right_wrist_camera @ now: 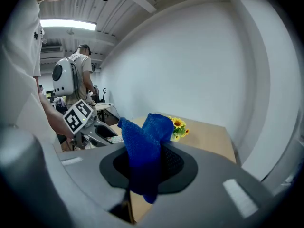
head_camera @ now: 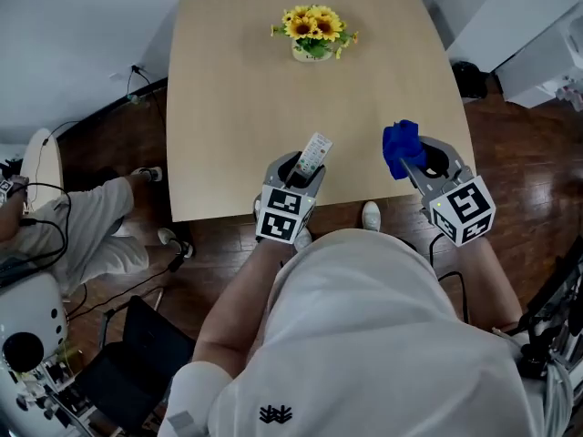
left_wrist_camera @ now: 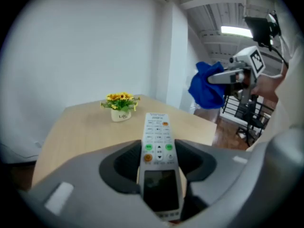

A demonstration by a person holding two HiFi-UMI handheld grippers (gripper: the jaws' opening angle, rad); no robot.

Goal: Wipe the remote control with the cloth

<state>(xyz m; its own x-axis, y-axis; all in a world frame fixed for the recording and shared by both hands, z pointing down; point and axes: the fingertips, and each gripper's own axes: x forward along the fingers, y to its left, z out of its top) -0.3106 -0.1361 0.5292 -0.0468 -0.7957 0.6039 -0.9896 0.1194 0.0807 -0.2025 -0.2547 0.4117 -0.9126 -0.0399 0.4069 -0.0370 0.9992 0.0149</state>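
A white remote control [head_camera: 313, 156] with coloured buttons and a dark screen sticks out of my left gripper [head_camera: 303, 173], which is shut on its lower end, above the table's near edge. The left gripper view shows the remote [left_wrist_camera: 158, 148] lying between the jaws, buttons up. A blue cloth [head_camera: 401, 147] is bunched in my right gripper [head_camera: 412, 163], shut on it, to the right of the remote and apart from it. In the right gripper view the cloth [right_wrist_camera: 145, 148] stands up from the jaws and hangs below them. The left gripper view shows the cloth [left_wrist_camera: 207, 86] in the air at upper right.
A light wooden table [head_camera: 246, 89] carries a small pot of yellow flowers [head_camera: 314, 33] near its far edge. Shoes and wooden floor show under the near edge. A seated person [head_camera: 68, 235] is at the left, with cables and equipment. White furniture [head_camera: 537, 35] stands at the right.
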